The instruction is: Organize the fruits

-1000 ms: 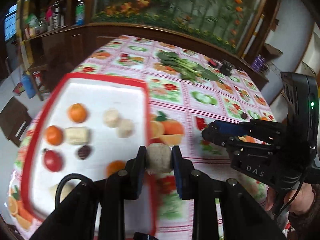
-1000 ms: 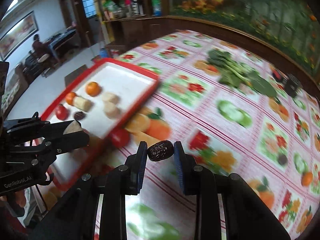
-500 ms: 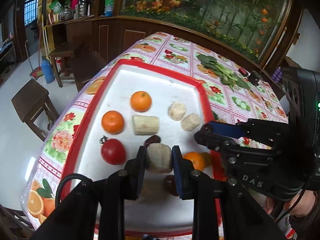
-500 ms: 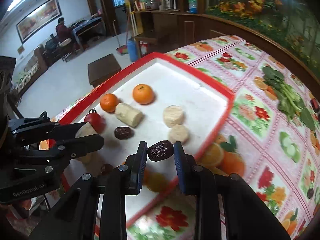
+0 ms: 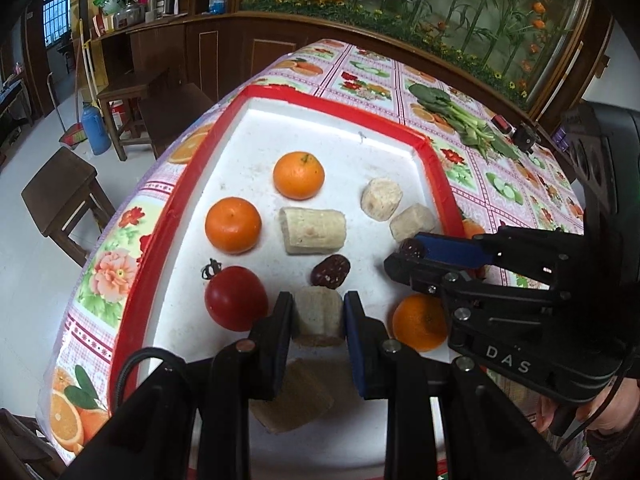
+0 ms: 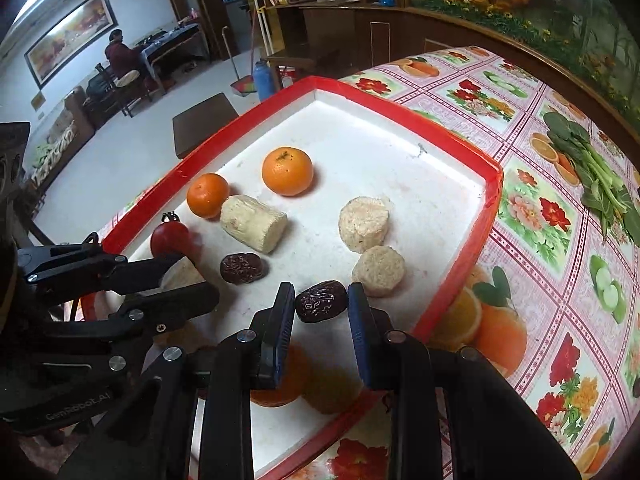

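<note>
My left gripper point(image 5: 318, 320) is shut on a pale cut fruit chunk point(image 5: 318, 314), low over the near part of the red-rimmed white tray point(image 5: 434, 168). My right gripper point(image 6: 321, 304) is shut on a dark wrinkled date point(image 6: 321, 302), just above the tray near its right rim point(image 6: 492, 184). On the tray lie two oranges point(image 6: 287, 171) point(image 6: 207, 195), a tomato point(image 5: 236, 298), a long pale piece point(image 5: 313, 230), two round pale chunks point(image 6: 363, 224) point(image 6: 378, 270) and another date point(image 6: 242, 268). A third orange point(image 5: 419, 322) sits under the right gripper point(image 5: 400, 258).
The tray sits at the corner of a table with a fruit-print cloth point(image 6: 560, 264). Leafy greens point(image 6: 592, 168) lie further back on it. Wooden stools point(image 5: 60, 196) stand on the floor to the left. A person point(image 6: 120, 56) sits far off across the room.
Both grippers have moved from over the tablecloth to over the tray and come lower. Each keeps its hold, the left on the pale chunk, the right on the date.
</note>
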The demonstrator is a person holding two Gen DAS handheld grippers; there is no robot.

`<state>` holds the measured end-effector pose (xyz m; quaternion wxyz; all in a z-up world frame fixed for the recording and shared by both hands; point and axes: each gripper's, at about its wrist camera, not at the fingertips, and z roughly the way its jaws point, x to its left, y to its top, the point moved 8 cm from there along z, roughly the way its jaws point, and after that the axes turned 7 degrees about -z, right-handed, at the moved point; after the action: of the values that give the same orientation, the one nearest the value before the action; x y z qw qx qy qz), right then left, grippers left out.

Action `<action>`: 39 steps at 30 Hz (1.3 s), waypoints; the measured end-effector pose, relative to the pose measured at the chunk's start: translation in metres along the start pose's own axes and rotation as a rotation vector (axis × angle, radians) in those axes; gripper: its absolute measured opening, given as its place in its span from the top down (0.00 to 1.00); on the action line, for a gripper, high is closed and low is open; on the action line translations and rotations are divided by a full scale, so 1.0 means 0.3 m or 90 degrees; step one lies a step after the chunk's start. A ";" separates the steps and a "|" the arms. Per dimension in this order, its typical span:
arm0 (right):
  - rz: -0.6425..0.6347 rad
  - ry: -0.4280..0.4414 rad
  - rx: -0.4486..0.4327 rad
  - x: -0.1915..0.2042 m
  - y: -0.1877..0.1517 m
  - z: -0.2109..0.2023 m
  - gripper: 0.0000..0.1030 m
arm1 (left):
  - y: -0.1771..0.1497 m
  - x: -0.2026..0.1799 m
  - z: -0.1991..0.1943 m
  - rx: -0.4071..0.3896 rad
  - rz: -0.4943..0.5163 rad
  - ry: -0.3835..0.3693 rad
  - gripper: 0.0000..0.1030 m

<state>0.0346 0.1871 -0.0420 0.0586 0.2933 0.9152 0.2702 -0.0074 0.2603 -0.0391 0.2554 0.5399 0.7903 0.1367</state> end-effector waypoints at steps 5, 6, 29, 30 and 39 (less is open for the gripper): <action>-0.003 -0.004 0.008 0.000 -0.003 0.013 0.74 | -0.001 -0.004 0.005 -0.003 0.005 0.014 0.72; -0.004 -0.006 0.010 -0.001 -0.003 0.016 0.74 | 0.000 -0.005 0.006 -0.002 0.006 0.015 0.72; 0.011 -0.066 0.009 -0.031 -0.048 -0.111 0.57 | -0.020 -0.021 -0.077 -0.043 -0.021 0.063 0.32; 0.012 -0.076 0.006 -0.032 -0.054 -0.131 0.54 | -0.023 -0.024 -0.086 -0.046 -0.021 0.065 0.31; 0.035 -0.110 -0.020 -0.018 -0.160 -0.282 0.15 | -0.095 -0.031 -0.209 -0.089 -0.066 0.067 0.23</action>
<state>-0.0076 0.1124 0.0042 0.1341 0.3391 0.8942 0.2595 -0.0616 0.2446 0.0013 0.2575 0.4713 0.8179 0.2064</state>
